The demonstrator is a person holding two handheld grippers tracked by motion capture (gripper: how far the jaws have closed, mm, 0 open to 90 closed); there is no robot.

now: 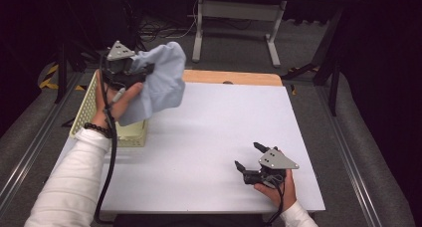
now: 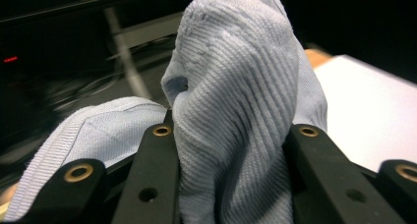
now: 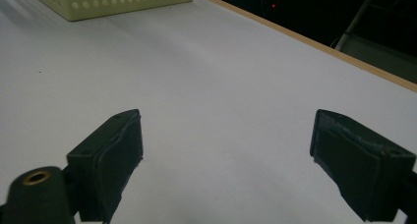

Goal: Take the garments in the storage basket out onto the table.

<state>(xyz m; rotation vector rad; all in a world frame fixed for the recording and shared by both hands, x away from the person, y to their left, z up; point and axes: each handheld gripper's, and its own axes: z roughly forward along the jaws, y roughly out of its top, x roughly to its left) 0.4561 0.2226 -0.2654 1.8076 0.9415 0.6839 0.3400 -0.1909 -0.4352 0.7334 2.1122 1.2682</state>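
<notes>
A pale blue ribbed cloth (image 1: 161,80) hangs in the air above the pale yellow perforated basket (image 1: 89,107) at the table's left. My left gripper (image 1: 142,70) is shut on it; in the left gripper view a thick bunch of the cloth (image 2: 231,111) is pinched between the two black jaws and rises past them. My right gripper (image 1: 247,156) rests low over the white table top (image 1: 214,127) at the front right, open, with nothing between its fingers (image 3: 110,160).
The basket (image 3: 113,0) stands at the table's left edge. A wooden strip (image 1: 234,77) runs along the table's far edge. Beyond it stands a white table frame (image 1: 239,18) on a grey floor. Metal rails flank the table.
</notes>
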